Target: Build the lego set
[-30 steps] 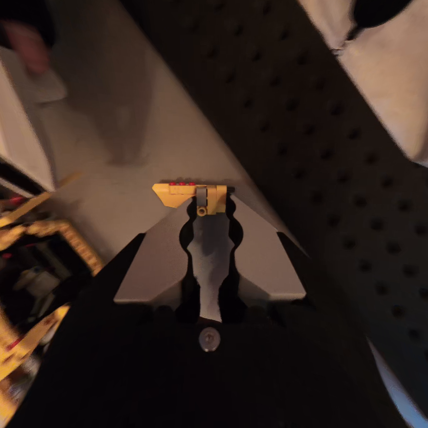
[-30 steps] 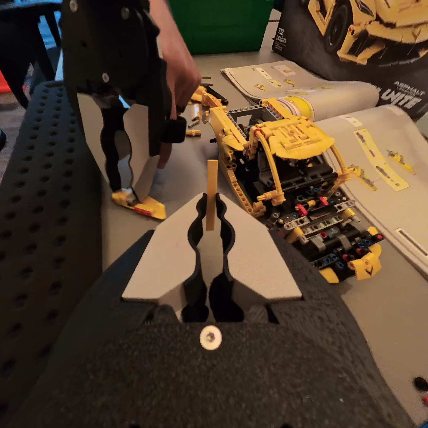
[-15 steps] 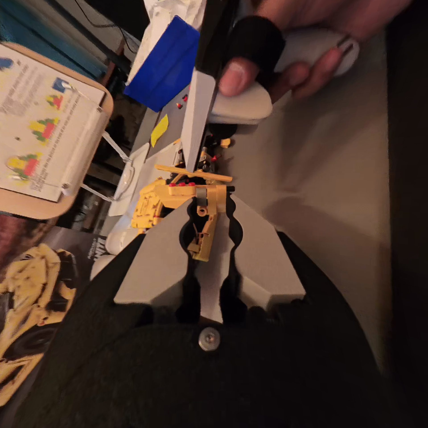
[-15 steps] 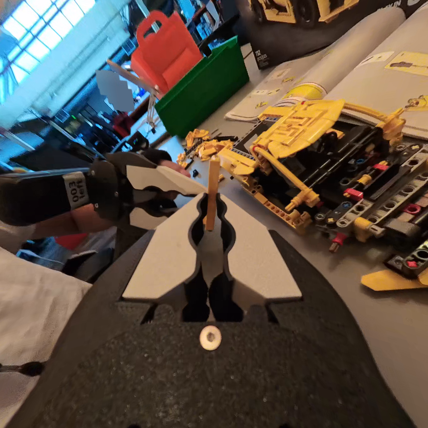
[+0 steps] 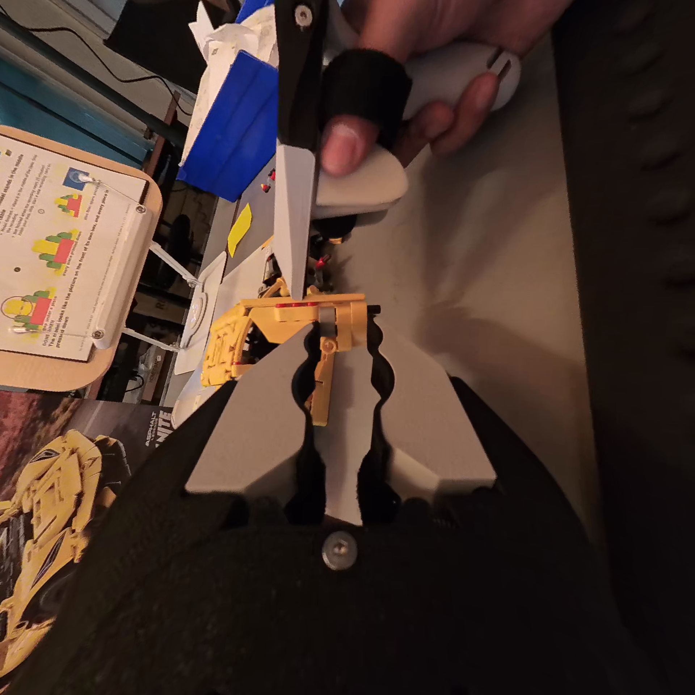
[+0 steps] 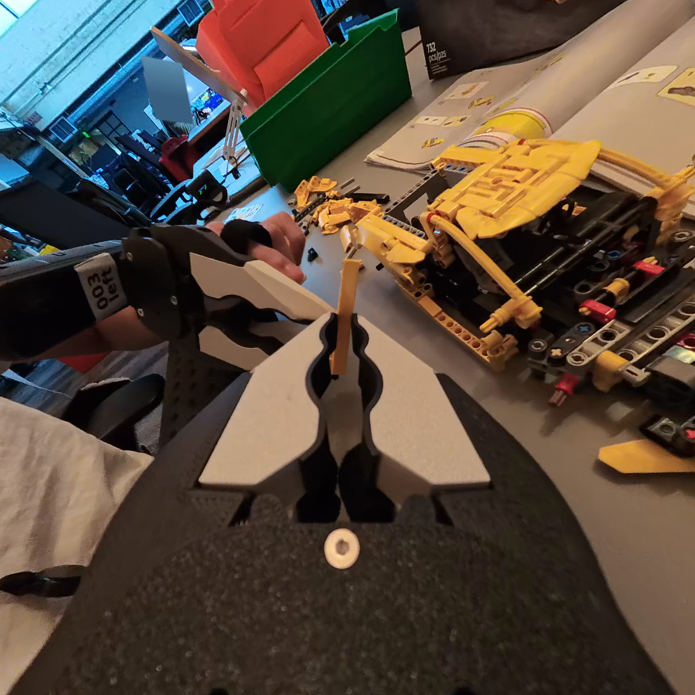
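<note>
My left gripper (image 5: pixel 340 331) is shut on a small yellow sub-assembly (image 5: pixel 349 319) with a grey piece and red pins along its top. My right gripper (image 6: pixel 343 319) is shut on a thin yellow strip (image 6: pixel 346 297), held upright. In the left wrist view the right gripper (image 5: pixel 295 263) comes in from above and its strip (image 5: pixel 338 298) lies along the sub-assembly's red-pinned edge. In the right wrist view the left gripper (image 6: pixel 289 316) reaches in from the left, its tips hidden behind my right fingers. The yellow and black car model (image 6: pixel 526 210) stands on the table to the right.
Loose yellow pieces (image 6: pixel 331 203) lie beyond the grippers. A green bin (image 6: pixel 327 109), an open instruction book (image 6: pixel 620 113) and the set's box (image 5: pixel 56 489) lie around the model. A yellow panel (image 6: pixel 647 460) lies at the right. A blue bin (image 5: pixel 233 124) stands farther off. The grippers are tip to tip, or close to it.
My left gripper lifted its sub-assembly off the table and turned toward the right gripper. The right gripper swung left with the strip, which has come down against the sub-assembly's top.
</note>
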The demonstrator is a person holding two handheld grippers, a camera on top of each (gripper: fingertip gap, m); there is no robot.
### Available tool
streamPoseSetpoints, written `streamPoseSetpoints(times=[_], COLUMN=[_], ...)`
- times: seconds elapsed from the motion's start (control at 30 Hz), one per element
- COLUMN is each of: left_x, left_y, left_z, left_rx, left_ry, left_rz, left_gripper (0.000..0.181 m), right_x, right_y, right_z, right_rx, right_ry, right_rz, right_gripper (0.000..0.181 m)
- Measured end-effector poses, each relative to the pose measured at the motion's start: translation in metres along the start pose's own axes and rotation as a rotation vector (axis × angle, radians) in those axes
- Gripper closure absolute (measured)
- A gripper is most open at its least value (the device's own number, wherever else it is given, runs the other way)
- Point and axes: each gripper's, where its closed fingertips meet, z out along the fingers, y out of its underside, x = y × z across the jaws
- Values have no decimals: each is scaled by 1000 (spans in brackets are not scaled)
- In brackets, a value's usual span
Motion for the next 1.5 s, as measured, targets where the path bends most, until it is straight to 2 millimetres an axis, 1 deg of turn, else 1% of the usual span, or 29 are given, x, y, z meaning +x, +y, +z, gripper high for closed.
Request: streamPoseSetpoints(times=[0.17,0.33,0.5,0.6,0.7,0.9,1.0,1.13,1.27,1.37,1.43,1.5], left_x=[3,1,0,1,1,2,5,12,19,16,9,5], left_y=[2,1,5,4,4,3,2,0,2,5,3,3], left_z=[1,1,1,0,1,-1,-4,-5,-4,-1,0,1], left_rx=[-18,-1,-10,-4,-16,-8,2,9,-9,-31,-28,-34], left_ry=[12,15,19,19,11,9,23,46,66,52,33,20], left_rz=[1,-39,-61,-37,-6,26,54,95,118,103,49,7], left_gripper=[157,157,158,158,158,158,158,158,158,158,158,158], right_x=[2,3,1,1,3,0,-3,-7,-5,-1,0,2], right_y=[4,3,6,6,9,11,14,21,28,26,19,14], right_z=[1,-1,2,1,3,3,3,1,3,4,4,3], right_rx=[-22,-8,-31,-25,-46,-52,-72,-113,-154,-147,-108,-80], right_ry=[1,-12,-13,-30,-12,-41,-58,-117,-98,-65,-47,11], right_rz=[8,36,25,45,43,52,22,48,13,10,7,-40], right_gripper=[176,176,176,176,176,176,176,176,176,176,176,176])
